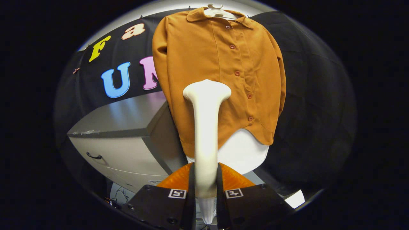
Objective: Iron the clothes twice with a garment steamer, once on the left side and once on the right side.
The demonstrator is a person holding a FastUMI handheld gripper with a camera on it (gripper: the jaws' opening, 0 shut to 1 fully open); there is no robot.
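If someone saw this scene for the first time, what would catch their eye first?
First, the orange button-up shirt hanging on a white hanger against the black booth wall. Next, the white garment steamer, clamped between the gripper fingers, its head up against the shirt front. A grey drawer cabinet stands beside the shirt.

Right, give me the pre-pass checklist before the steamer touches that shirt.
1. Grip on the steamer: the gripper has both fingers pressed on the white garment steamer handle. Ok.
2. Steamer head aimed at the garment: it stands upright in front of the orange button-up shirt, over its lower front beside the button placket. Ok.
3. Head touching the fabric: cannot tell.
4. Shirt hung for ironing: on a white hanger, buttoned, front facing the gripper. Ok.
5. Path around the shirt: a grey drawer cabinet stands close beside the shirt's edge. Cannot tell if it clears.
6. Steam coming out: cannot tell.
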